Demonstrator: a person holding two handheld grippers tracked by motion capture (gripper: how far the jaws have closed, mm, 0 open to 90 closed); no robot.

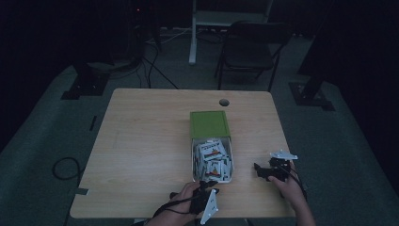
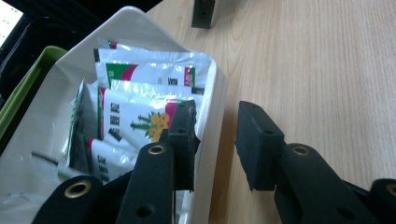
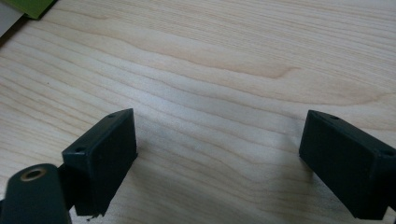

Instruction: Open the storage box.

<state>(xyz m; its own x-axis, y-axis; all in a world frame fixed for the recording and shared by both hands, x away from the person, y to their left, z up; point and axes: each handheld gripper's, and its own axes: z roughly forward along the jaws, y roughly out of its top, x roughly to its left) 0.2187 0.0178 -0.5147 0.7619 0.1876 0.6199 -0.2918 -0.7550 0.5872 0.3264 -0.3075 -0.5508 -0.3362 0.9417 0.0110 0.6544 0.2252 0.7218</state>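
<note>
The left gripper is standing with its jaws parted, straddling the near wall of the white box: one jaw is sitting inside among the packets, the other outside over the table. The right gripper is holding its jaws wide apart over bare wood, gripping nothing. In the high view the white box is lying at the table's centre, its green lid lying just beyond it at twelve o'clock. The left gripper is at the box's six o'clock, the right gripper at four o'clock. A chair is standing beyond the table.
</note>
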